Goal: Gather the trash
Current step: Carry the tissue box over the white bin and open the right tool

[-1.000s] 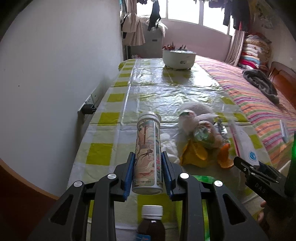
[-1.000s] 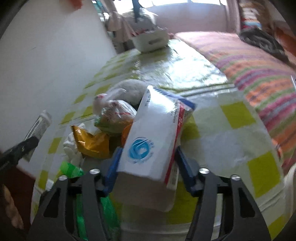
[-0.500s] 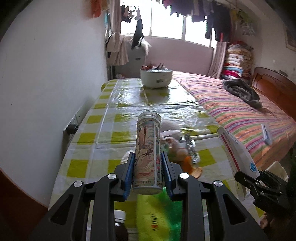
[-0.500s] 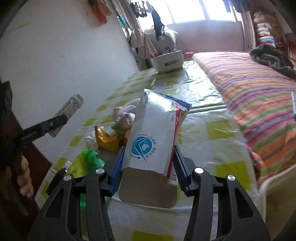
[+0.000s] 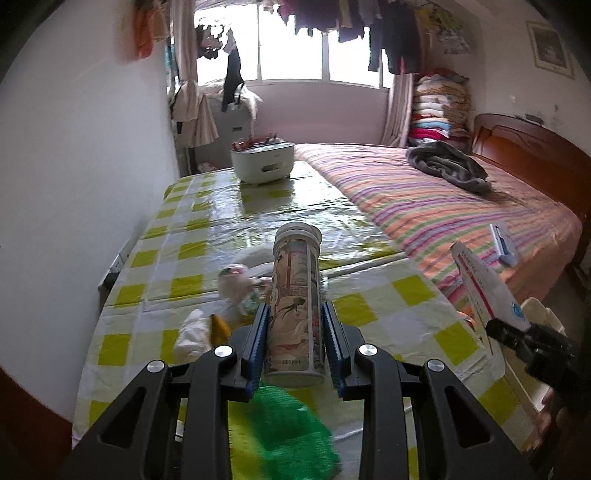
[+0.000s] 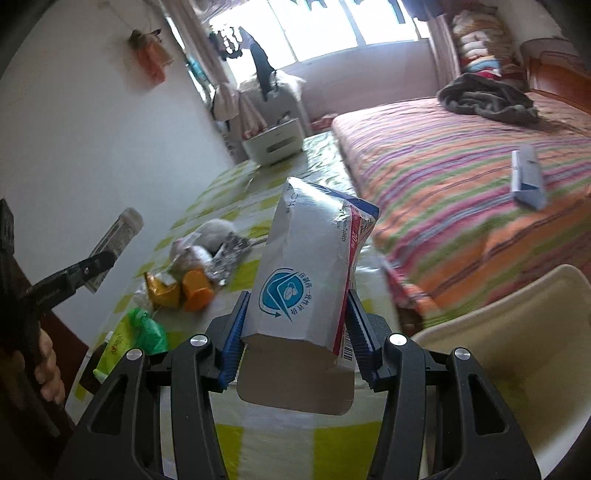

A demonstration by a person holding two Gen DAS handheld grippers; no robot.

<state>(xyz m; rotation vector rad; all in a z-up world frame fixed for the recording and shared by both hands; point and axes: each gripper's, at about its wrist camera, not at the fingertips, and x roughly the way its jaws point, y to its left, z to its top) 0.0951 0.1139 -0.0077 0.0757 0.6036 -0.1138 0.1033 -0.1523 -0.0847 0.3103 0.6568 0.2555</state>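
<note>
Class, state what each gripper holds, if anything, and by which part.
Left gripper: a printed cylindrical tube, clamped near its bottom end. Right gripper: a medicine box, gripped by its lower sides.

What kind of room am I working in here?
Probably a lived-in bedroom: a bed with a striped multicoloured cover, folded quilts stacked in the corner, and clothes drying at the window.
</note>
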